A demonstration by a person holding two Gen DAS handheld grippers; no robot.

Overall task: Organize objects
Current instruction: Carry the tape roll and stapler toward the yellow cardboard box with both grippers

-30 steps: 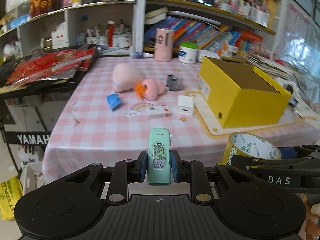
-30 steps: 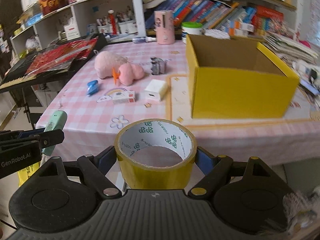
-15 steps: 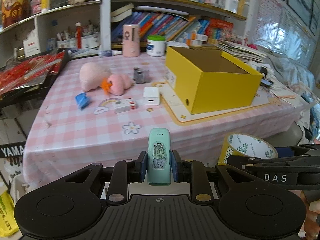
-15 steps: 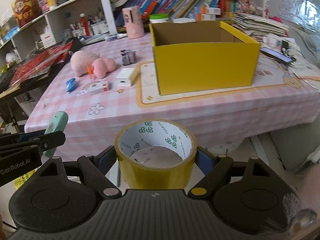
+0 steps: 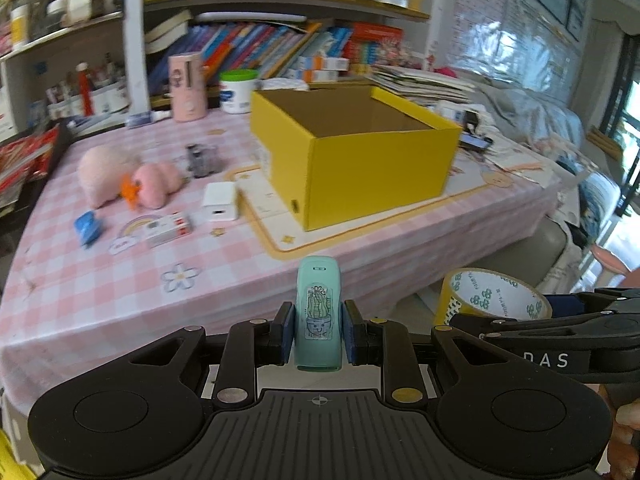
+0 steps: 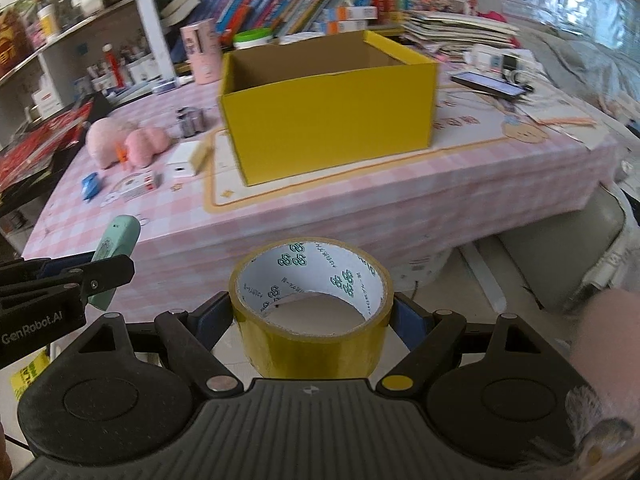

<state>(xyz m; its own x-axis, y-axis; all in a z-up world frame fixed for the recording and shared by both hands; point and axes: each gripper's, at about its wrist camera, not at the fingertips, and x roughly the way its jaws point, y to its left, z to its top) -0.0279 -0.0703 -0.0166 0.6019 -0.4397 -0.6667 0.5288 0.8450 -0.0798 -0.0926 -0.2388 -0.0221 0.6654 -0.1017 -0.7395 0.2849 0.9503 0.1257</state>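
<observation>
Swung toward the empty-looking yellow box [image 5: 360, 152], jaws grip a mint stapler [image 5: 318, 314] and tape roll [image 6: 312, 306].

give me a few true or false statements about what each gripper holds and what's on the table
1. The left gripper is shut on a mint green case with a cactus sticker. True.
2. The right gripper holds a pink plush toy. False: it grips a roll of yellow tape; the pink plush toy lies on the table.
3. The yellow box is open at the top. True.
4. The white charger sits inside the yellow box. False: it lies on the checked tablecloth, left of the box.
5. The roll of yellow tape is resting on the table. False: it is held off the table's near edge.
</observation>
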